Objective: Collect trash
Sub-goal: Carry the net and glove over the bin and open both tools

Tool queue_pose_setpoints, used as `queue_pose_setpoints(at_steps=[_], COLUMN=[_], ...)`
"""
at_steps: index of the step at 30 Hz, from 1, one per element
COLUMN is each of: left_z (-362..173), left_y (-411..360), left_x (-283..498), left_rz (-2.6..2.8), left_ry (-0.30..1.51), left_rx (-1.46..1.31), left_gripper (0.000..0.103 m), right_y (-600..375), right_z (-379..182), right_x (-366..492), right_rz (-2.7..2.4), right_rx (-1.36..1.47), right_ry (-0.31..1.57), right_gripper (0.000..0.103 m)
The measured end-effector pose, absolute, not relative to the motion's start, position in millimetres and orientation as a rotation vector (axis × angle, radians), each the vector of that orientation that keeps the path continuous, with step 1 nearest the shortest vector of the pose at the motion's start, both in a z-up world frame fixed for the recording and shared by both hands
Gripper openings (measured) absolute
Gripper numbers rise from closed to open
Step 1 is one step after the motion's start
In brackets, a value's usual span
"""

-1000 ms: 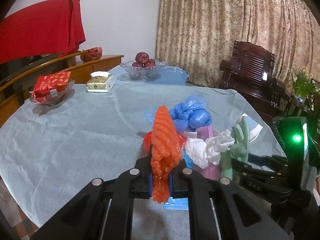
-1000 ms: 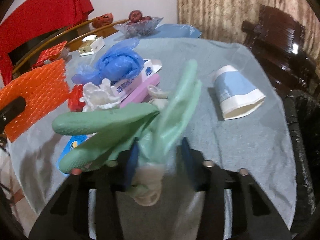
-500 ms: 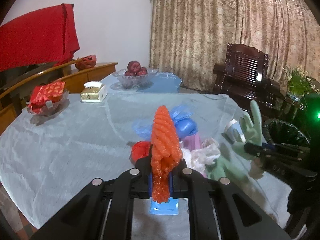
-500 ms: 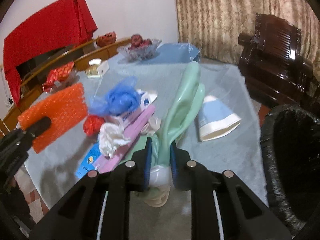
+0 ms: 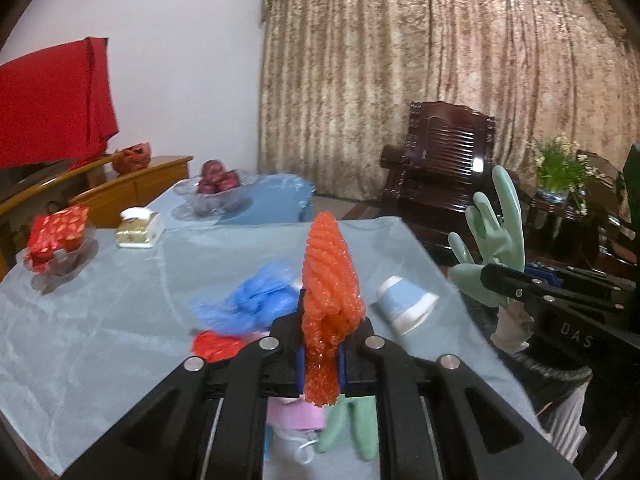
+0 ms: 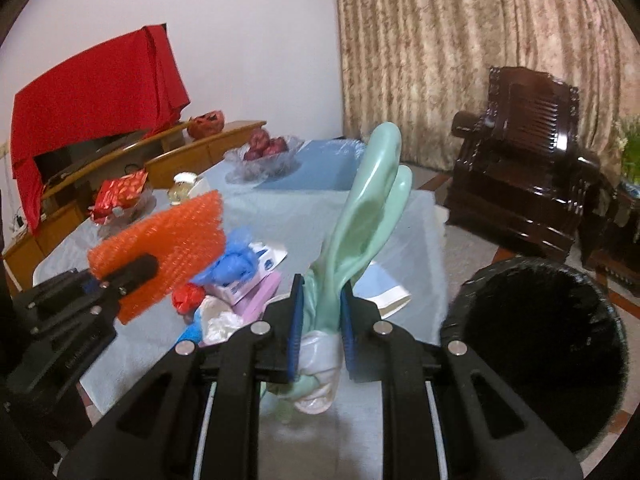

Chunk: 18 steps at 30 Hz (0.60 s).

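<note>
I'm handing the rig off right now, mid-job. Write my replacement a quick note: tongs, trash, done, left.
Left tongs: shut on the orange bubble wrap, held above the table.
Right tongs: jaws have just been closing; shut on the green rubber glove, lifted.
Black-lined bin: beside the table, on the right tongs' side.
Done: two pieces picked up, neither binned yet.
Left on the table: blue plastic bag, paper cup, red scrap, white tissue, pink box, a second green glove.
</note>
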<state>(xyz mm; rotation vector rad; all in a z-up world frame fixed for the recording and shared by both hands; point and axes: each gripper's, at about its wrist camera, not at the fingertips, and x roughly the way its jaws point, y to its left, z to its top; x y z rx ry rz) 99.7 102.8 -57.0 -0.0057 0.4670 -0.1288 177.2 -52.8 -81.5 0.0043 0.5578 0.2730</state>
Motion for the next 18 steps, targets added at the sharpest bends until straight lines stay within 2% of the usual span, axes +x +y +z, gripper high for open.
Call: queue_pose_setpoints(at_steps=[9,18], left_z=[-43.0,-41.9], left_y=[42.3,-25.6], left_x=[114.4,129.8], left_rz=[-0.261,-0.401], left_ry=[0.44,0.442], left_rx=[0.004,0.015], left_gripper=[0.011,0.011], right_y=[-109.7,-177.8], right_z=[-60.6,-65.9], right_x=[163.1,155.0], right_rz=[0.171,0.041], right_rx=[0.028,0.046], right_ry=[0.505,0.495], right_gripper=[0.016,0.016])
